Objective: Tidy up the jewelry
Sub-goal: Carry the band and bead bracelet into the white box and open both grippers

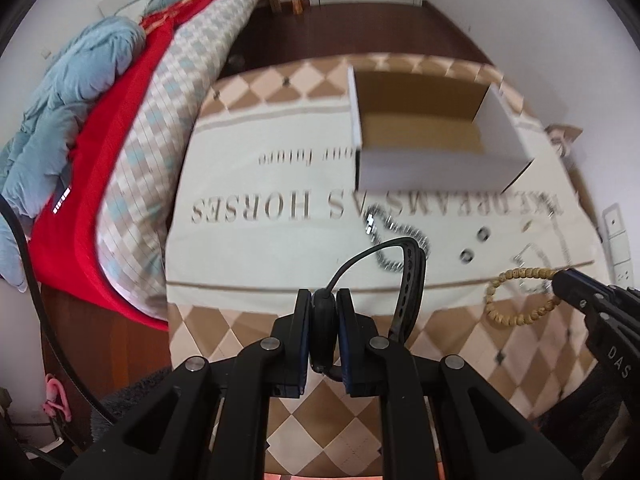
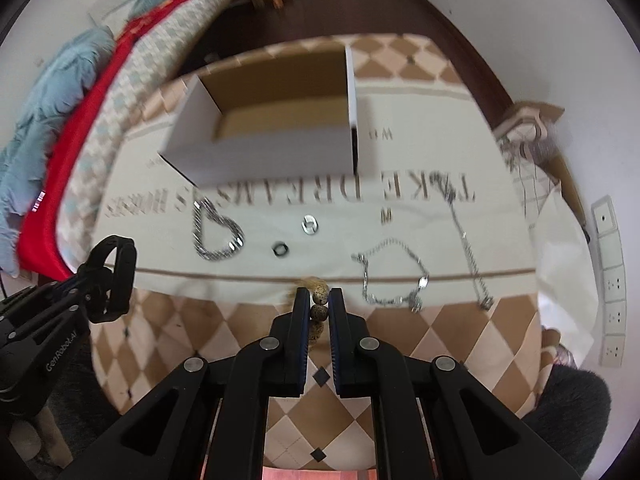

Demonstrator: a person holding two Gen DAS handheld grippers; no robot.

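Observation:
My left gripper [image 1: 323, 300] is shut on a black watch [image 1: 408, 280], its strap looping up above the table; it also shows in the right wrist view [image 2: 116, 276]. My right gripper [image 2: 319, 298] is shut on a wooden bead bracelet [image 2: 320, 300], seen as a tan loop in the left wrist view [image 1: 516, 296]. An open white cardboard box [image 1: 424, 128] [image 2: 276, 120] stands at the back of the table. On the cloth lie a silver chain bracelet [image 2: 216, 232] [image 1: 394, 240], two rings [image 2: 310, 225] [image 2: 280, 249], a silver necklace [image 2: 392, 276] and a thin chain [image 2: 468, 244].
The table has a cream cloth [image 2: 400, 160] with printed words and a checked border. A bed with red and blue bedding [image 1: 100, 128] lies to the left. A white wall with sockets [image 2: 612, 280] is on the right. A dark wood floor [image 1: 360, 28] lies beyond.

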